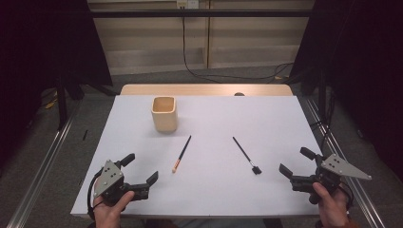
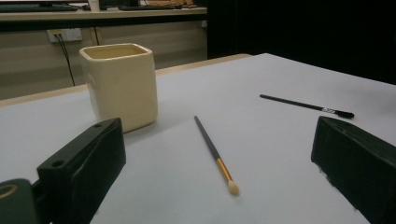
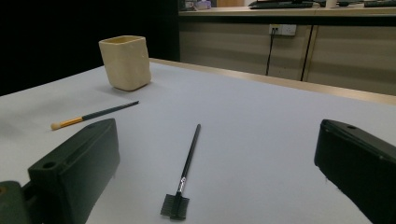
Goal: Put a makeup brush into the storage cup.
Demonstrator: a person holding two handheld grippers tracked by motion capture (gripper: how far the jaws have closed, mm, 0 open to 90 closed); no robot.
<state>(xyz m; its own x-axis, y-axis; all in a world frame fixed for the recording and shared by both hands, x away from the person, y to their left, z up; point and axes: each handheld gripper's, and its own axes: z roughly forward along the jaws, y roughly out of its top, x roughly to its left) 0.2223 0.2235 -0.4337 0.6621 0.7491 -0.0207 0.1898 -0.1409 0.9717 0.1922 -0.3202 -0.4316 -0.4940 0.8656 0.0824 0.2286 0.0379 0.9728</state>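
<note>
A cream square cup [image 1: 164, 114] [image 2: 121, 85] [image 3: 125, 62] stands upright on the white table [image 1: 266, 118], back left of centre. A thin brush with an orange ferrule and pale tip [image 1: 181, 153] [image 2: 216, 155] [image 3: 92, 115] lies in front of it. To its right lies a black brow brush with a small comb head [image 1: 246, 155] [image 2: 307, 106] [image 3: 184, 171]. My left gripper [image 1: 141, 169] [image 2: 219, 168] rests open at the near left corner, nothing between its jaws. At the near right edge my right gripper [image 1: 295, 163] [image 3: 217, 170] is open and empty, aimed at the black brush.
A wooden strip [image 1: 206, 90] runs along the table's far edge. Metal rails [image 1: 43, 166] flank both sides on the floor, and a cable [image 1: 199, 73] trails across the floor behind. Dark curtains stand at left and right.
</note>
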